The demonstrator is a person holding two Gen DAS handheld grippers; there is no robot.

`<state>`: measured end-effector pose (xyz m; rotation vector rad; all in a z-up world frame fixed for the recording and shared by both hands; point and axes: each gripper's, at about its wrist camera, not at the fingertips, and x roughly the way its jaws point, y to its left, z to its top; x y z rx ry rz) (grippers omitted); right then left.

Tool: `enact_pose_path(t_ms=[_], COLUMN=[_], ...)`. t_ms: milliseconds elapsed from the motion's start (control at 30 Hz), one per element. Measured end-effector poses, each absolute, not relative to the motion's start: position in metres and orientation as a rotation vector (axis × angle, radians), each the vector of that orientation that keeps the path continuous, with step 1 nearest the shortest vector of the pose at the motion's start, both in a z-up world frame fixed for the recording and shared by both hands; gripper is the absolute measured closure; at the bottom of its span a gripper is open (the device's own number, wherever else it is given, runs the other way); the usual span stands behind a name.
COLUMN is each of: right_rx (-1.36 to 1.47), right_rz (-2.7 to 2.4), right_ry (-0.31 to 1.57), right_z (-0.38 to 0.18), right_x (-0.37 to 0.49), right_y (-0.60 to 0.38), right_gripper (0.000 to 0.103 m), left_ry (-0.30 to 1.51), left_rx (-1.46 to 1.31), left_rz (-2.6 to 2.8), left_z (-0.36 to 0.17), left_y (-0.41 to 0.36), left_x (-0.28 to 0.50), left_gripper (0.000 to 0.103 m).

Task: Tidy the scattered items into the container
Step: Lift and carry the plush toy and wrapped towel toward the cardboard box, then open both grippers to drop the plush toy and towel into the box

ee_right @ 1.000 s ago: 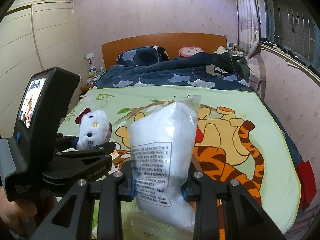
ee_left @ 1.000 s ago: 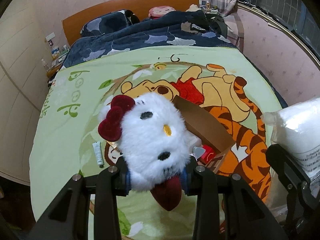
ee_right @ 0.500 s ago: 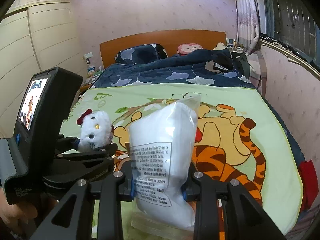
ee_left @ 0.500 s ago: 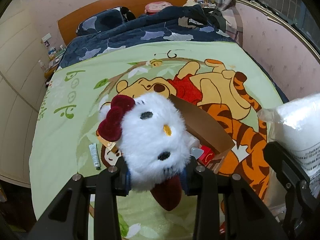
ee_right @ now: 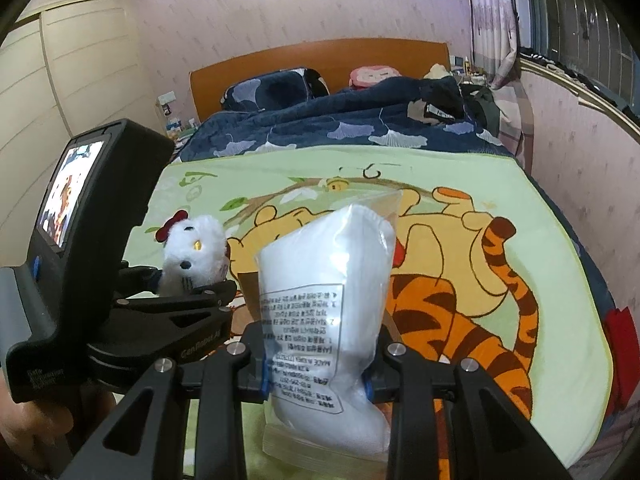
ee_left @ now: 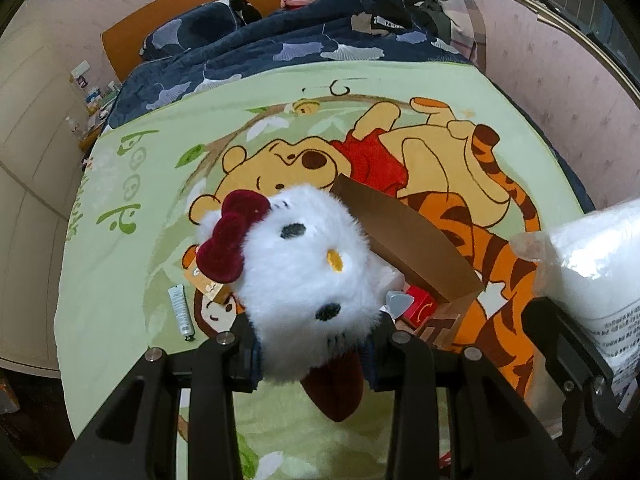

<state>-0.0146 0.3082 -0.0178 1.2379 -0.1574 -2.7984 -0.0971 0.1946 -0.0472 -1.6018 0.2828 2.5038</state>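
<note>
While a small white tube [ee_left: 181, 314] lies at lower left on the blanket [ee_left: 120, 280], the left gripper [ee_left: 312, 356] clamps the white cat plush [ee_left: 304, 276] above the cardboard box [ee_left: 404, 248]; the right gripper [ee_right: 316, 376] pinches a white packet [ee_right: 324, 300] mid-frame.

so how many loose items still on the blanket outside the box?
2 visible: a white tube left of the cardboard box, and an orange packet partly behind the plush. More may be hidden.
</note>
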Motion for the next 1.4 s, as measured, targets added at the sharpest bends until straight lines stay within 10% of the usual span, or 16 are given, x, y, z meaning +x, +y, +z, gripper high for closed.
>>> enact_pose_path(t_ms=[1400], right_rx=[1.479], right_rz=[-2.738], right_ry=[-0.237], right_z=[-0.086], right_x=[-0.075], right_y=[0.316], right_gripper=[0.072], left_ry=[0.483], left_rx=[-1.746], left_rz=[2.305], left_z=[-0.131], left_y=[0.222], left_x=[-0.172], left_gripper=[0.061])
